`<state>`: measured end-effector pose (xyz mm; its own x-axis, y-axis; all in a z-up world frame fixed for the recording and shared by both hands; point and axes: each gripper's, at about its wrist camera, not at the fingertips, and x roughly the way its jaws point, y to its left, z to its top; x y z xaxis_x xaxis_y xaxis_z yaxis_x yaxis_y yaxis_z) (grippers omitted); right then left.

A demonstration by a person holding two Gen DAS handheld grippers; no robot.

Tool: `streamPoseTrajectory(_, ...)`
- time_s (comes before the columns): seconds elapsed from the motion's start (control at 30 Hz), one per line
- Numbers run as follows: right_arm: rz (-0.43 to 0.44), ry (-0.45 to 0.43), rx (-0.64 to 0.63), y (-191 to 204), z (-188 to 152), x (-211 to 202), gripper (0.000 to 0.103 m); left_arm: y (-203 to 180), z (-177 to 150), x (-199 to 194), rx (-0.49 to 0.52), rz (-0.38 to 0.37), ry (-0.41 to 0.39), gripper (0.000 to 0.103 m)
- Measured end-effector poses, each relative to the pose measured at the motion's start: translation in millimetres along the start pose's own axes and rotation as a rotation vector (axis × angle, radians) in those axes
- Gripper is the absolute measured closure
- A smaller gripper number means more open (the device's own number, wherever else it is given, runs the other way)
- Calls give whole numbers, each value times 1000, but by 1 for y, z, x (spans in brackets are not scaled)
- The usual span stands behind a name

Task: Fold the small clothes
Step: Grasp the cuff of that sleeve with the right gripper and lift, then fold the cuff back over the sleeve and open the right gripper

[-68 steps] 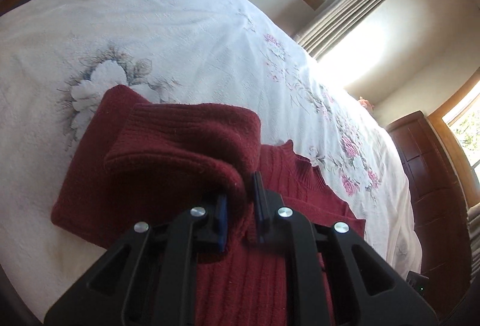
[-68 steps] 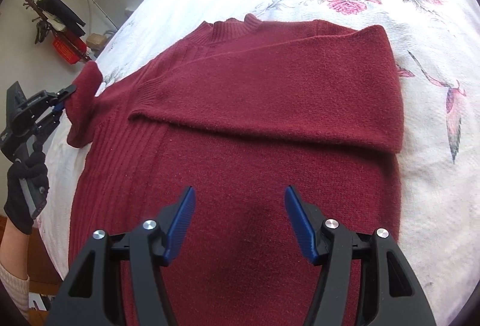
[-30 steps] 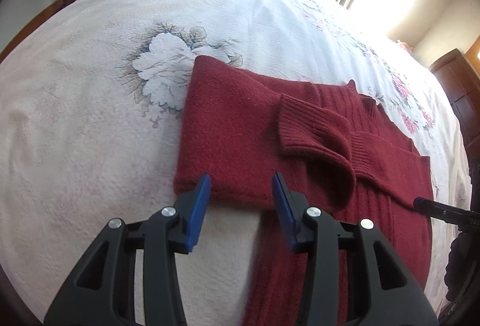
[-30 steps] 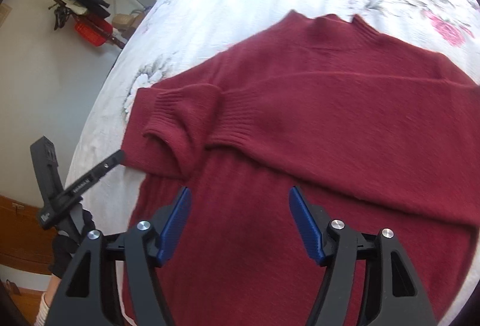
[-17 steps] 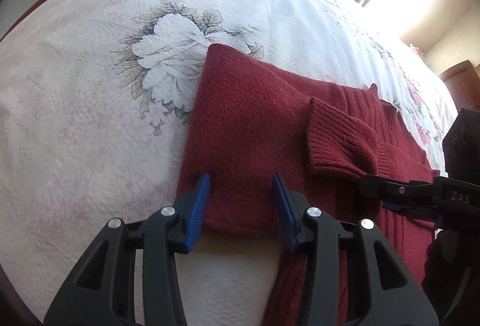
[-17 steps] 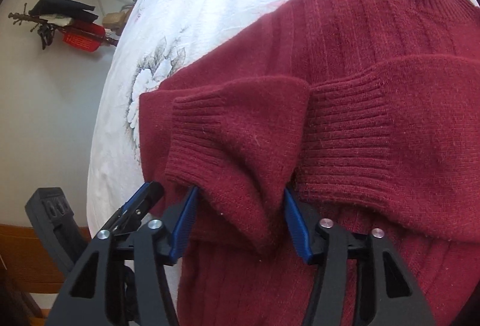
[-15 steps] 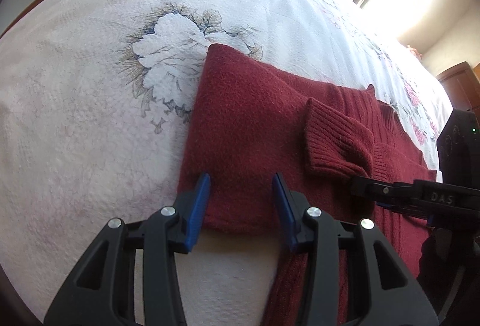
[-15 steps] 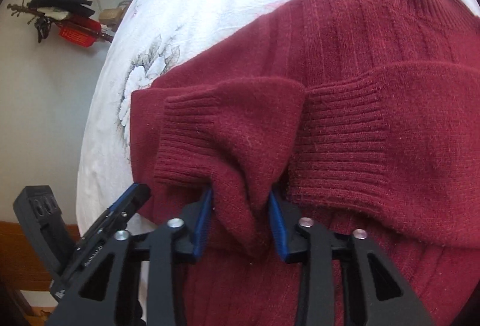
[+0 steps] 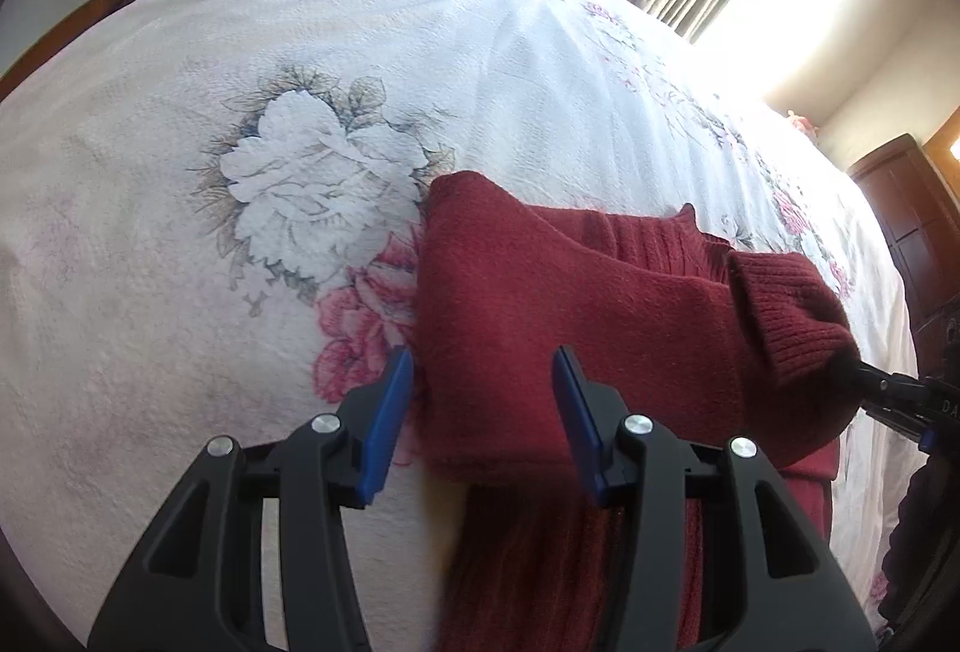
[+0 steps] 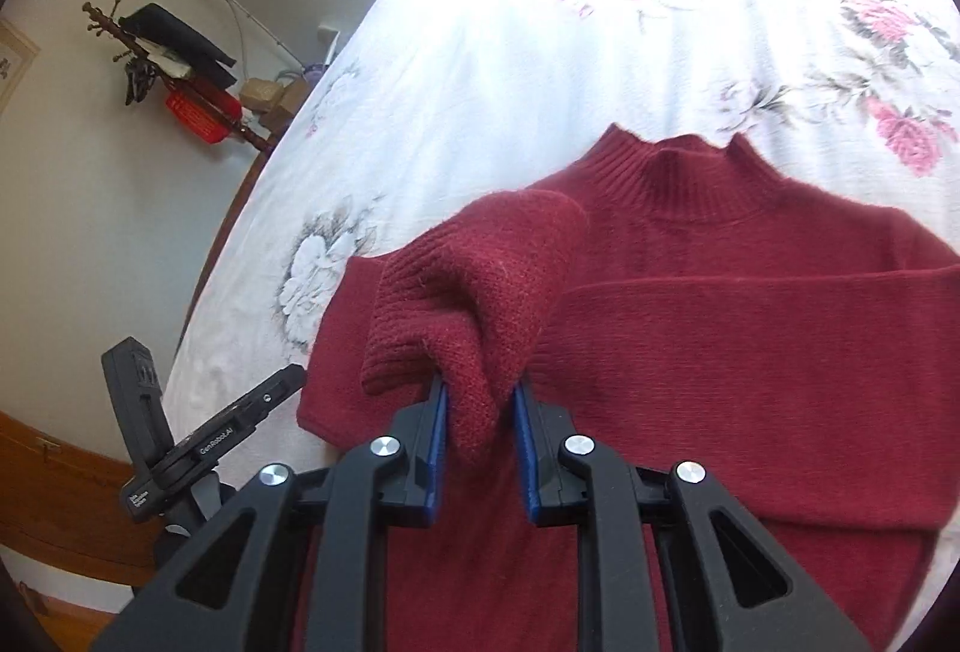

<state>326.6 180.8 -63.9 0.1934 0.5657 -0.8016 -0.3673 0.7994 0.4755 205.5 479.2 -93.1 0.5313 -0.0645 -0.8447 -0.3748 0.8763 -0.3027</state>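
Dark red sweater (image 10: 750,328) lies flat on the floral bedspread (image 9: 180,232), one cuff pinched and raised.

The right gripper (image 10: 477,412) is clamped on the ribbed cuff (image 10: 456,316) of the sweater's sleeve, lifting it above the chest. The left gripper (image 9: 483,400) hangs wide open over the folded side edge of the sweater, holding nothing, its left finger over bare bedspread. Wide clear bedspread stretches left of and beyond the collar (image 10: 678,172); the bed's wooden edge (image 10: 66,502) runs close at the left.
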Motion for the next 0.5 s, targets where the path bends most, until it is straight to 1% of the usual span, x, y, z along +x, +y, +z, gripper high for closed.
streamPoseTrajectory(0.07, -45, -14, -1, -16, -2, -9, 84, -10, -4, 10, 25, 12, 15, 55)
streamPoseTrajectory(0.17, -112, -9, 26, -45, -8, -8, 84, -20, -12, 25, 50, 32, 42, 55)
streamPoseTrajectory(0.3, -166, 47, 67, -82, -18, 10, 83, -22, -20, 48, 63, 84, 93, 55)
streamPoseTrajectory(0.37, -185, 73, 80, -92, -24, 21, 78, -18, -23, 55, 59, 94, 111, 54)
streamPoseTrajectory(0.4, -197, 86, 83, -95, -26, 24, 71, -18, -24, 55, 60, 92, 109, 54)
streamPoseTrajectory(0.43, -215, 86, 79, -96, -29, 23, 68, -17, -23, 54, 64, 88, 108, 54)
streamPoseTrajectory(0.5, -248, 56, 51, -92, -31, 12, 64, -19, -21, 48, 78, 91, 105, 54)
